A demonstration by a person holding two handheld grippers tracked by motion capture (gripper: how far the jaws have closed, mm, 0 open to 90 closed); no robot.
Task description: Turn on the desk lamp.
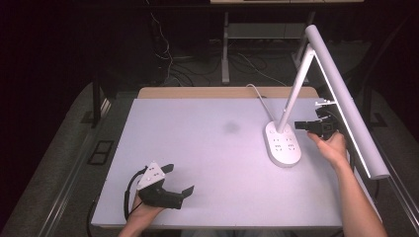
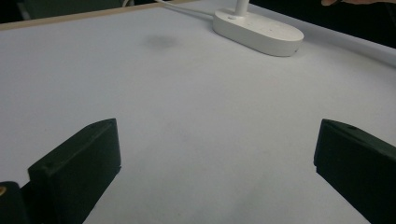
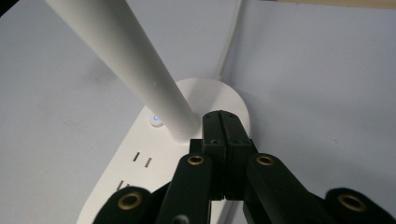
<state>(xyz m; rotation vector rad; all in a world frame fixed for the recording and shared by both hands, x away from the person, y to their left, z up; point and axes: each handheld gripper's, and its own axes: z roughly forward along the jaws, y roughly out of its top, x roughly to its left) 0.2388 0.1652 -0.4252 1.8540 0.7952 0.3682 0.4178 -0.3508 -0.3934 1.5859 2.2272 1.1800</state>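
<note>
Near left, the left tool (image 1: 178, 180) rests on the matte grey counter (image 1: 207, 163), jaws spread wide. Farther right, the right tool (image 3: 226, 128) (jaws pressed together, empty) hovers at the smooth white oval lamp base (image 1: 282, 144), beside its slanted tubular stem (image 1: 295, 91).

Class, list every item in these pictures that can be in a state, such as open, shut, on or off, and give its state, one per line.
Left gripper: open, jaws wide apart, holding nothing.
Right gripper: shut, jaws pressed together over the lamp base, gripping nothing.
Desk lamp: upright, arm raised, head angled down and lit.
Indicator light: glowing blue.
Lamp base sockets: nothing plugged in.
</note>
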